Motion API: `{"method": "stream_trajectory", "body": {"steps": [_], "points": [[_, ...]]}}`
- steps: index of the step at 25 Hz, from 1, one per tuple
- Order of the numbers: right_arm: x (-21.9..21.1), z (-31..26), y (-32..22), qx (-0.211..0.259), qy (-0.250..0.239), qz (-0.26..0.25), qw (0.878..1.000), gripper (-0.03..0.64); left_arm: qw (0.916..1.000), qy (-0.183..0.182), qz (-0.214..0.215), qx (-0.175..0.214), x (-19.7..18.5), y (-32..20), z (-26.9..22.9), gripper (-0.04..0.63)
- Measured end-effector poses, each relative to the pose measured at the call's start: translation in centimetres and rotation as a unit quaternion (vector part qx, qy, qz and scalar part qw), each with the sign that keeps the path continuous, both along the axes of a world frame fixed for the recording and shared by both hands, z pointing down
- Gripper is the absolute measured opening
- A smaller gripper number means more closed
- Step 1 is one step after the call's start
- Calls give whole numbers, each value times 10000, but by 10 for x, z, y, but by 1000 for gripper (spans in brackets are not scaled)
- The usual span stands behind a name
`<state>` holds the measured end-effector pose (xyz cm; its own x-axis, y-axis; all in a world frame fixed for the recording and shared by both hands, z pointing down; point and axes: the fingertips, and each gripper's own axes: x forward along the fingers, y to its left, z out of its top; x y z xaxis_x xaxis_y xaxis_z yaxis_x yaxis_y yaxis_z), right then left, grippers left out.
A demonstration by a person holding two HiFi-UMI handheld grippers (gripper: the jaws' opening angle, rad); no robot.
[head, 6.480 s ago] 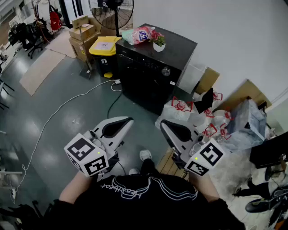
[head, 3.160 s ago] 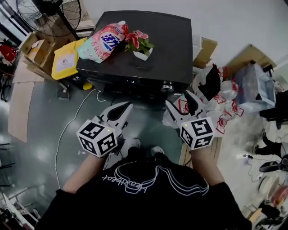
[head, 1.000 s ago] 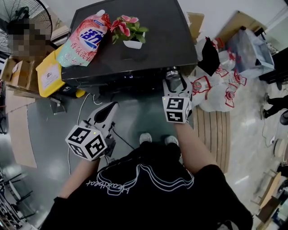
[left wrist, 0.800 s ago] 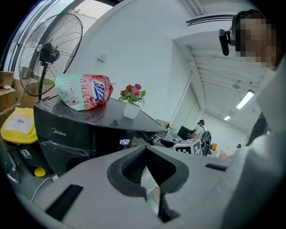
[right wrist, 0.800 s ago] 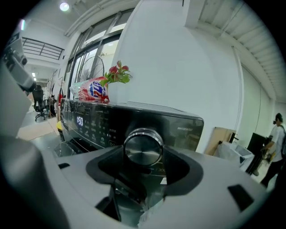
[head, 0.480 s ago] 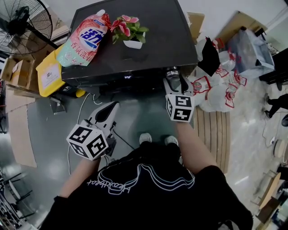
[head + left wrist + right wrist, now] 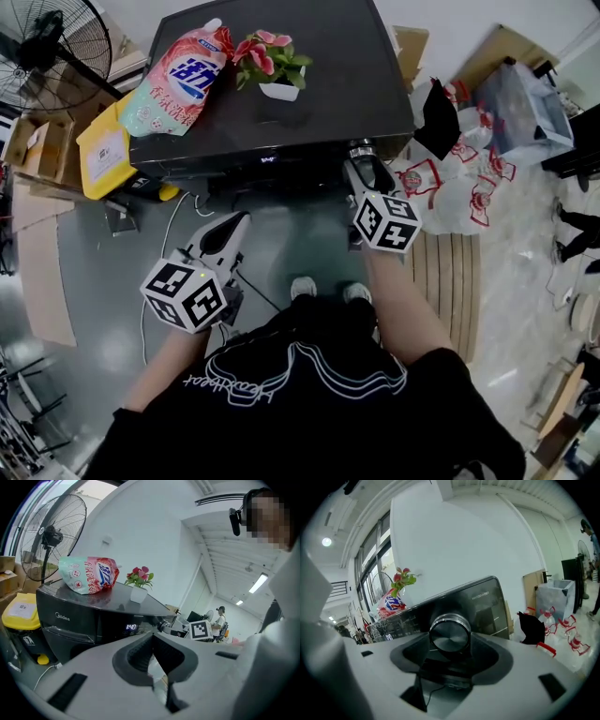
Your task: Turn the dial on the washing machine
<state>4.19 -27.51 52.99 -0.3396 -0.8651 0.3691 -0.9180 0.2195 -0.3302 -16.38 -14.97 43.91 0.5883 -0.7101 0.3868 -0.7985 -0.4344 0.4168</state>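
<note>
Dial (image 7: 450, 631) at right end of washing machine (image 7: 361, 66) front panel, pinched between my right gripper (image 7: 364, 169) jaws, one pad each side. My left gripper (image 7: 235, 223) hangs lower, apart from machine, jaws pressed together, empty. Detergent bag (image 7: 178, 80), potted flower (image 7: 272, 66) on top.
</note>
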Motion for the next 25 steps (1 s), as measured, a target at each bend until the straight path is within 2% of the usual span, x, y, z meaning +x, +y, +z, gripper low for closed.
{"method": "stream_trajectory", "body": {"steps": [9,15,20,25], "points": [[1,2,-1,-303,-1225,94,9920,278,10000,15,-37,-3,-5,4,1,5],[1,2,0,-515,-2297,228,9716,278,10000,12,-27,11,-5,6,1,5],[2,2,1,-605,-2669,271,9614,278,10000,15,-7,11,-5,8,1,4],[2,3,1,-731,-3196,366,9440,278,10000,30,-14,41,-6,8,-2,3]]}}
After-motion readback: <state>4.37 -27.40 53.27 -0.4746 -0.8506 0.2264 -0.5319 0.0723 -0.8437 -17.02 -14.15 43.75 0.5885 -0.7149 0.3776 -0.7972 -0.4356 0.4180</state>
